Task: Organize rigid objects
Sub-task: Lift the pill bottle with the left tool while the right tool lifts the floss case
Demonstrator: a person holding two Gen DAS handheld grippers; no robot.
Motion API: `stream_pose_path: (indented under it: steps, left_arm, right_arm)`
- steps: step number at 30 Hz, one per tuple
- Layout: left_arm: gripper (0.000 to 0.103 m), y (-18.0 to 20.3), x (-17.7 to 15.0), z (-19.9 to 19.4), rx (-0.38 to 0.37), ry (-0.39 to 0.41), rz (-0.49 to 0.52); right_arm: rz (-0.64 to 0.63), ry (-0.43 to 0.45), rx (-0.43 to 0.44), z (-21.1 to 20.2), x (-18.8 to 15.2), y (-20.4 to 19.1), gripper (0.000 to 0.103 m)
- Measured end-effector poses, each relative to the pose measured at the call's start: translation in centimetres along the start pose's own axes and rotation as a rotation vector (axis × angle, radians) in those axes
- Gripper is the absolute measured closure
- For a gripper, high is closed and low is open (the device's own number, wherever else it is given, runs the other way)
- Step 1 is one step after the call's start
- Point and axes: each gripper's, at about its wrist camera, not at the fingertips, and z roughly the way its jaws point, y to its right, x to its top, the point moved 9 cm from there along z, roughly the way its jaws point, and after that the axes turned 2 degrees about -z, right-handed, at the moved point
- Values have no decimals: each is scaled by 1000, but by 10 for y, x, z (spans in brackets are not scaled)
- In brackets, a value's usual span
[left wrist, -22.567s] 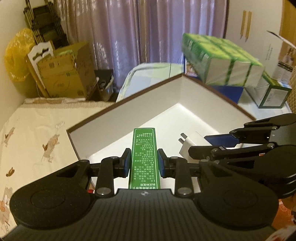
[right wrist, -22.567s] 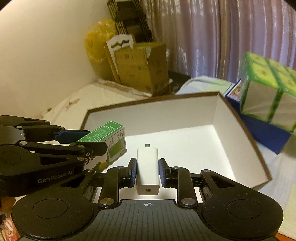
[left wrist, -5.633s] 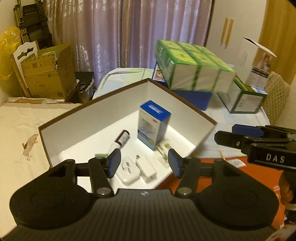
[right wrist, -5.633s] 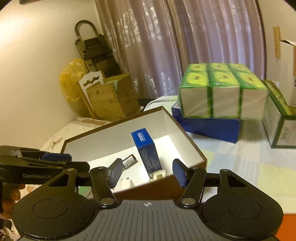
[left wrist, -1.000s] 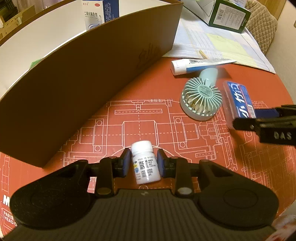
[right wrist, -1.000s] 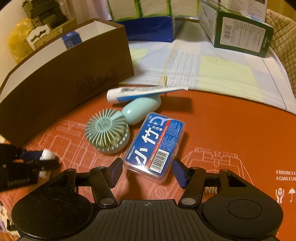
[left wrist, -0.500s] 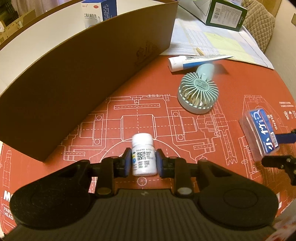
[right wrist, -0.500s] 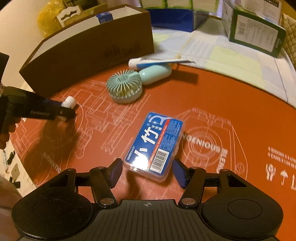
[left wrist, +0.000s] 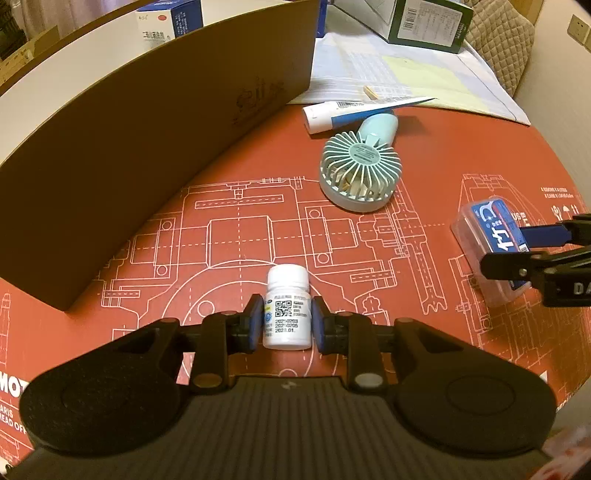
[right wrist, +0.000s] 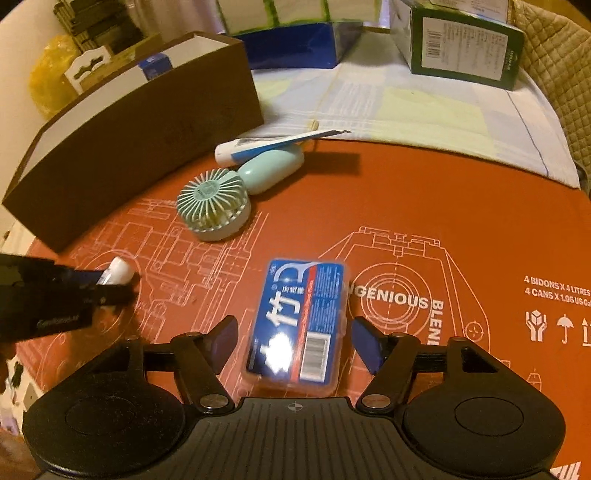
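My left gripper (left wrist: 287, 323) is shut on a small white pill bottle (left wrist: 287, 309) with a QR label, held just above the red mat. It also shows at the left of the right wrist view (right wrist: 116, 275). My right gripper (right wrist: 295, 341) is open, its jaws on either side of a clear floss-pick case with a blue label (right wrist: 301, 323) that lies on the mat. The case also shows at the right of the left wrist view (left wrist: 487, 236). The brown box with white inside (left wrist: 155, 122) stands at the back left (right wrist: 147, 122).
A mint handheld fan (left wrist: 360, 166) and a white-and-blue tube (left wrist: 354, 110) lie on the red mat (right wrist: 424, 206) near the box. A blue-and-white carton (left wrist: 170, 22) stands inside the box. Green cartons (right wrist: 458, 40) and a plaid cloth (right wrist: 406, 103) lie behind.
Both grippers pulled back from the box over the last second. The bottle stays clamped in the left gripper. The right gripper's jaws stay open around the floss case.
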Motion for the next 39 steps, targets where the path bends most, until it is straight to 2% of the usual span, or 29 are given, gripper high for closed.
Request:
stream_pose_path:
  steps: [3,5,6,13,28,39]
  left_arm:
    - [79,-1,0,-1,2,0,-6]
    - [79,-3,-1,-1,3,1,-10]
    - [79,-4,-1,-2,3,1,-12]
    - [80,5,-3,-2,-7,-2,38]
    - [80,17,1,2,-1,-8,79]
    - [81,16,1,2,-1,-10,77]
  right_arm:
    - [0,4,-9,4,2,1,40]
    - [-12,1,-4,5,1,0,47]
    - [-18,1,0,5,-1,-1,47]
    - [-97,-26,60,4,-11,-15,47]
    - [-58,-51,34,10,-10,-14,47]
    - [-89,-51,35,11,-8,-19,48]
